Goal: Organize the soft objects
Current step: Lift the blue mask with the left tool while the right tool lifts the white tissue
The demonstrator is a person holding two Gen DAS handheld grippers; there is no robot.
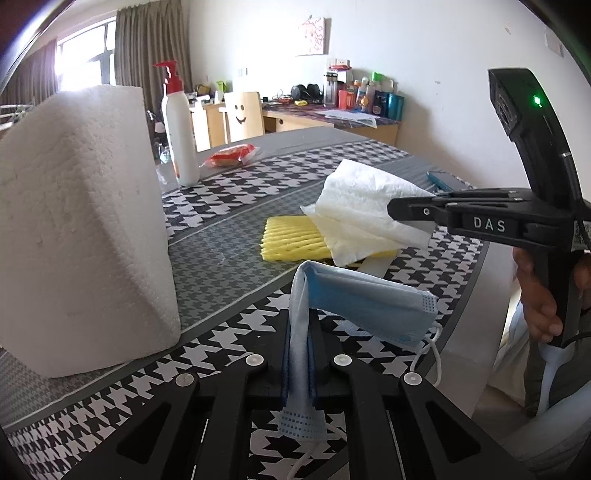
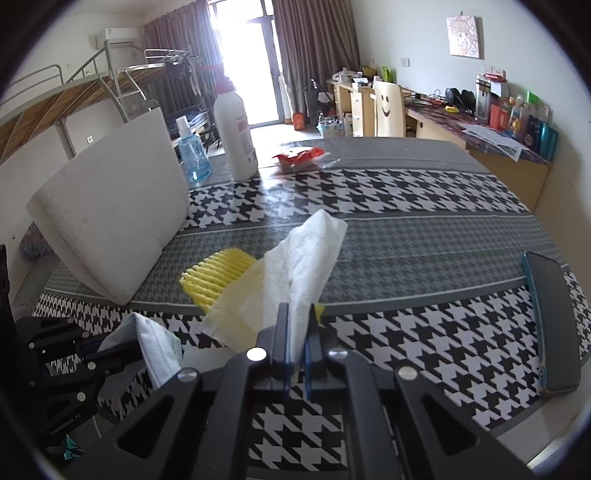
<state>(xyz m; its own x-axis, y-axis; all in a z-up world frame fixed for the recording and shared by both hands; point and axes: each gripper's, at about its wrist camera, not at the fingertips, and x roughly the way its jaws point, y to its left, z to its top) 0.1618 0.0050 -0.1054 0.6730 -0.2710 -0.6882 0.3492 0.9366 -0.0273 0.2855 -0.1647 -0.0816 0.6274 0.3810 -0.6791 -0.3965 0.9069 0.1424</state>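
Left gripper (image 1: 301, 354) clamps pleated blue face mask (image 1: 354, 295); right gripper (image 2: 297, 332) pinches crinkled white tissue (image 2: 306, 254) over ribbed yellow foam sheet (image 2: 214, 275); foam block (image 1: 81, 221) upright nearby.

Lived-in bedroom: bunk bed (image 2: 74, 96), curtains (image 2: 314, 33) (cluttered desk (image 2: 498, 147) too)

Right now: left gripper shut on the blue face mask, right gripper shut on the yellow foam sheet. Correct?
Half right. The left gripper is shut on the blue face mask. The right gripper is shut on the white paper towel, not the yellow foam sheet lying under it; the right wrist view shows this.
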